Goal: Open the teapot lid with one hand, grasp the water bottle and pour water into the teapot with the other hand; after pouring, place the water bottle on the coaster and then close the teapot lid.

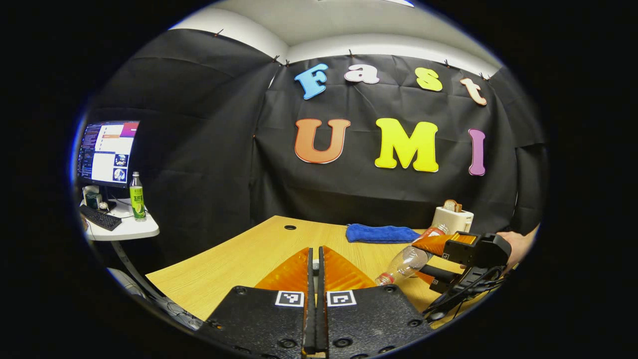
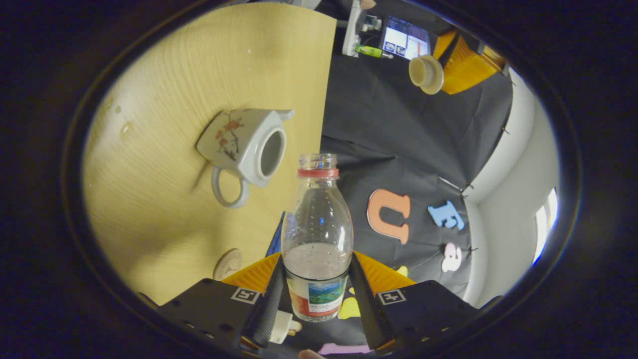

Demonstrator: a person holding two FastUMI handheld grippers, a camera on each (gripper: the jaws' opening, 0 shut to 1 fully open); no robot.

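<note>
Coaster (image 2: 228, 264) half behind right gripper (image 2: 315, 291)

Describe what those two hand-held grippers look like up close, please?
Each gripper has a black body plate with screw holes, orange wedge-shaped panels behind two long narrow fingers, and a small square black-and-white marker beside each finger. This shows on the left gripper and on the right gripper. From the left gripper view, the right gripper's boxy black housing trails black cables, and a bare hand is behind it; no sleeve is visible.

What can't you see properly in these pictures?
- Water bottle: its bottom, hidden between the right gripper's fingers, right gripper view.
- Coaster: partly covered by that gripper.
- Left gripper: what it pinches, hidden by its own fingers, left gripper view.
</note>
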